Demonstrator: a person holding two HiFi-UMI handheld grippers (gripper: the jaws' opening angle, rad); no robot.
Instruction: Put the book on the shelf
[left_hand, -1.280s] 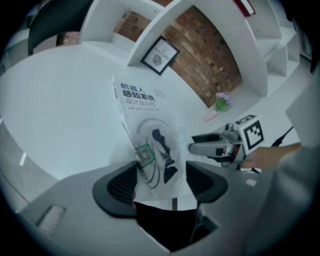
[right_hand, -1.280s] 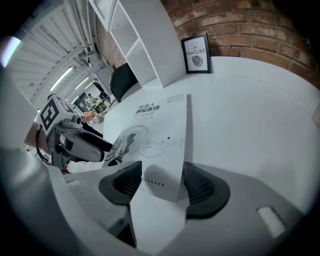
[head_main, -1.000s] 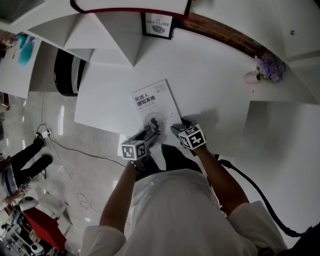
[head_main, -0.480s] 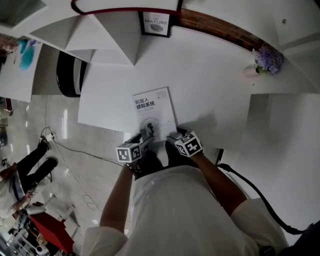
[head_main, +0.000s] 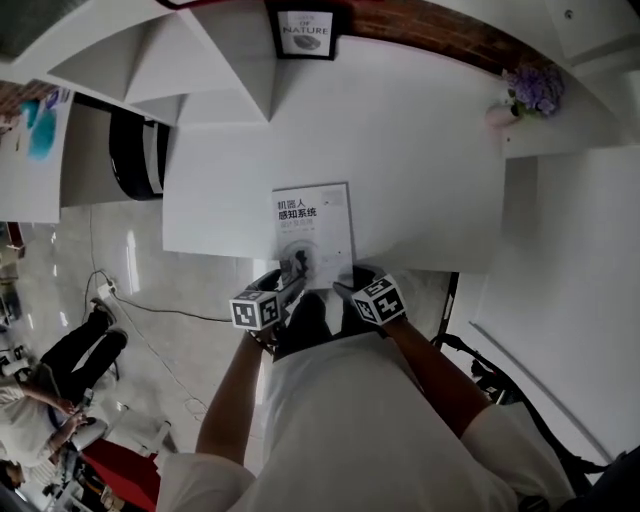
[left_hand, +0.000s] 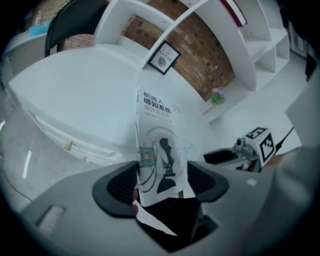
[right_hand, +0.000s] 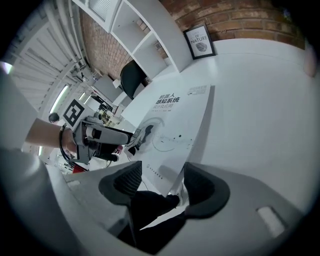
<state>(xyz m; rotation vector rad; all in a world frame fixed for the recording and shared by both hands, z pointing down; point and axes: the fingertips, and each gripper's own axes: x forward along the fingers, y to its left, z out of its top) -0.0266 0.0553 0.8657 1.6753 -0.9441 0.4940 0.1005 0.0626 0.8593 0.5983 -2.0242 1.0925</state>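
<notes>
A white book (head_main: 313, 225) with a dark title and a grey circle drawing lies flat on the white table (head_main: 420, 170), its near edge just past the table's front edge. My left gripper (head_main: 291, 276) is shut on the book's near left corner. My right gripper (head_main: 349, 284) is shut on the near right corner. In the left gripper view the book (left_hand: 157, 115) runs up from between the pads, with the right gripper (left_hand: 245, 150) beside it. The right gripper view shows the book (right_hand: 177, 117) clamped likewise, and the left gripper (right_hand: 100, 137) at its far corner.
White slanted shelves (head_main: 200, 60) rise at the table's back left, next to a framed picture (head_main: 305, 32) against the brick wall. A pot of purple flowers (head_main: 535, 88) stands at the back right. A black chair (head_main: 135, 148) is at the left. People (head_main: 60, 360) are on the floor.
Both grippers have drawn the book toward the table's front edge and toward me. The book has turned from slanted to nearly square with the edge.
</notes>
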